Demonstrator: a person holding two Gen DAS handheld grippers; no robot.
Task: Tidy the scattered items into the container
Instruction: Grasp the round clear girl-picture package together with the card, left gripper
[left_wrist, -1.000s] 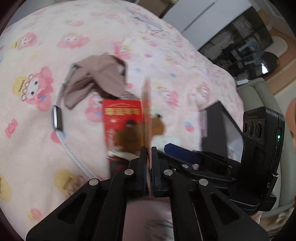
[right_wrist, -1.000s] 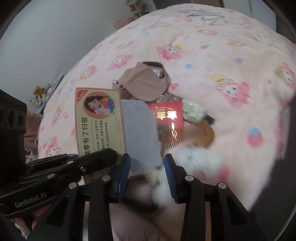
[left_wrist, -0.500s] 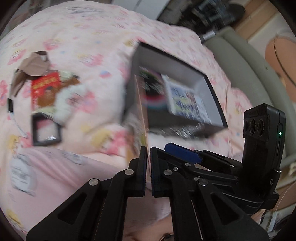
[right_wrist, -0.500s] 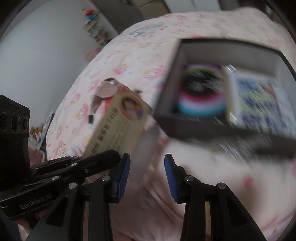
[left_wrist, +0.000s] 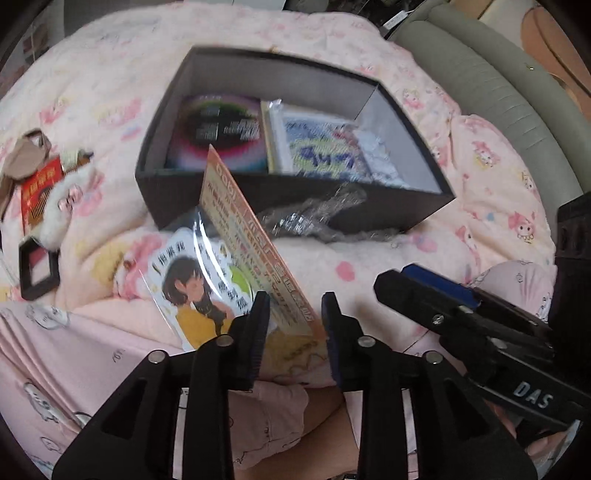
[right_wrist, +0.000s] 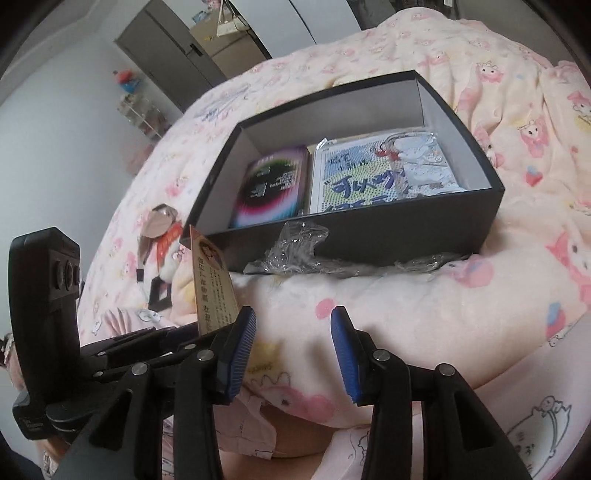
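A black open box (left_wrist: 295, 199) (right_wrist: 369, 236) lies on the pink blanket, holding a dark rainbow booklet (left_wrist: 218, 136) and a blue-green patterned packet (right_wrist: 369, 177). My left gripper (left_wrist: 293, 306) hovers short of the box's front wall, its jaws opening. An orange printed card (left_wrist: 251, 251) (right_wrist: 216, 284) stands loose between them, leaning left, with neither pad pressing it. A clear-sleeved picture card (left_wrist: 188, 284) lies just left of it. My right gripper (right_wrist: 293, 325) is beside the left one, jaws opening, with only blanket showing between them.
Crumpled clear plastic (left_wrist: 314, 214) lies against the box's front wall. At far left lie a red envelope (left_wrist: 37, 188), a white plush (left_wrist: 70, 206), a beige cloth (left_wrist: 26, 155) and a black square frame (left_wrist: 37, 269). A grey-green sofa (left_wrist: 480, 74) stands behind the bed.
Both views swung from the pile of small items to the black box. The left jaws, shut on the orange card before, have parted. The grey sheet is gone from the right jaws.
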